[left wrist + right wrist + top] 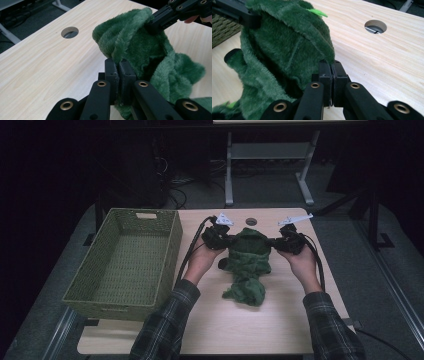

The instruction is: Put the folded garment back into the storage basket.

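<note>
A fuzzy green garment [249, 262] hangs between my two grippers above the wooden table [280, 320], its lower part still bunched on the tabletop. My left gripper [227, 240] is shut on the garment's left edge; in the left gripper view its jaws [120, 65] pinch the plush fabric [140, 50]. My right gripper [274, 241] is shut on the right edge, and in the right gripper view the jaws [331, 67] clamp the fabric's hem [287, 50]. The opposite gripper [172, 13] shows at the far side of the cloth.
A woven green basket [127, 262] stands on the table's left side, open and with nothing visible inside. A round cable hole [251, 221] sits near the table's far edge. Desk legs and cables lie on the floor beyond.
</note>
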